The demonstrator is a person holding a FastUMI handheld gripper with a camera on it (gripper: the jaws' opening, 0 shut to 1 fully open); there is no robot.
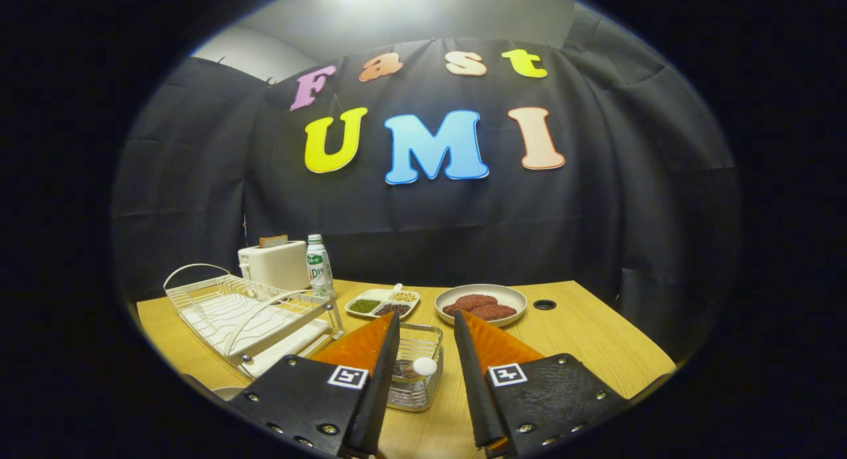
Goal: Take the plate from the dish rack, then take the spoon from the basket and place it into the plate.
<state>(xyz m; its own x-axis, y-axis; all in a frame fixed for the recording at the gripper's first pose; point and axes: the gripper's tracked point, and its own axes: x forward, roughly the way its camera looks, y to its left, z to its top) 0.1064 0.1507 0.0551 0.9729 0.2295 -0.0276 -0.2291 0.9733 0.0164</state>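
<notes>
One rack (255, 313), basket (415, 373), toaster (274, 264), bottle (319, 264), two dishes (481, 303).

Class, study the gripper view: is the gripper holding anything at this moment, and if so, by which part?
Nothing is held. The gripper is open, its fingers spread either side of the wire basket, with the spoon's white handle end between them, untouched.

basket (415, 373) between the fingers (380, 379), jaws apart | rack (248, 313) left of basket | toaster (274, 264), bottle (319, 264) behind rack | tray (382, 303), plate (481, 303) beyond basket
</notes>
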